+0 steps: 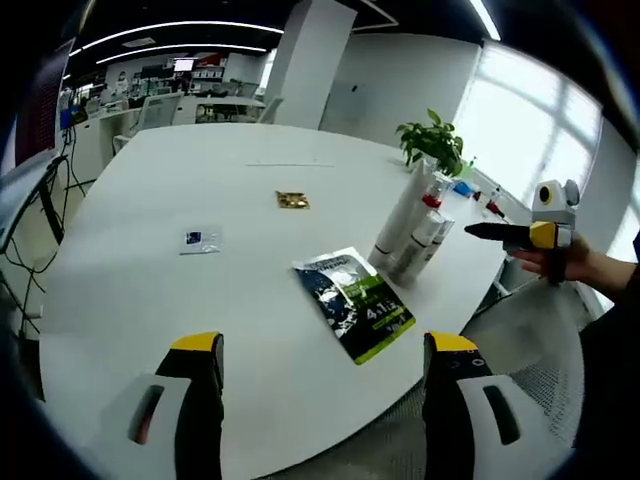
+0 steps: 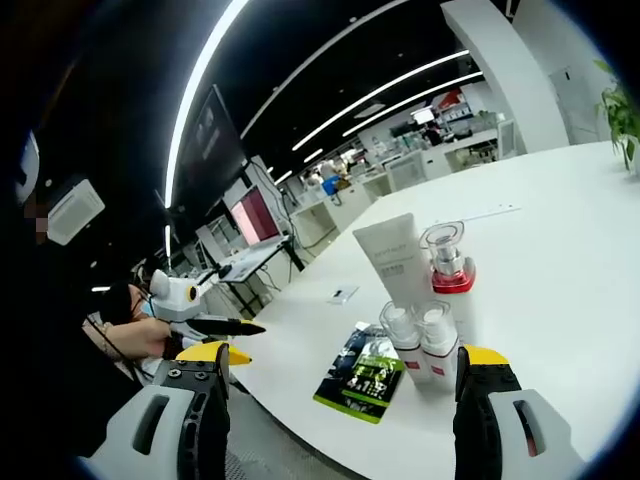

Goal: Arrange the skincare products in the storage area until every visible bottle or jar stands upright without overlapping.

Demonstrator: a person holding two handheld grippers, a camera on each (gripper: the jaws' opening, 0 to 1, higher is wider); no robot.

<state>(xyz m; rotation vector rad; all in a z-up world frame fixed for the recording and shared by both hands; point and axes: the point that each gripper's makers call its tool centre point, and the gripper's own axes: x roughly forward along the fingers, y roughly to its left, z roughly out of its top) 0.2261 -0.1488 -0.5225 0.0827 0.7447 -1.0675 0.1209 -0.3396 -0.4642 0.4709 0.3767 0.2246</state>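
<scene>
the left tool hangs over the near edge of the white table, jaws spread wide with nothing between them. a green and dark packet lies flat near that edge. white bottles cluster at the right edge beside a plant. the right tool is beyond that edge.

On the surface, seen from my left claw view, a flat packet lies near the close edge. Just beyond it, to its right, the skincare products stand grouped together. A potted plant stands behind them. A small sachet lies farther back toward the middle, and a small card lies well left of the packet. In my right claw view, the tube and pump bottle stand behind two small bottles, with the packet left of them.
</scene>
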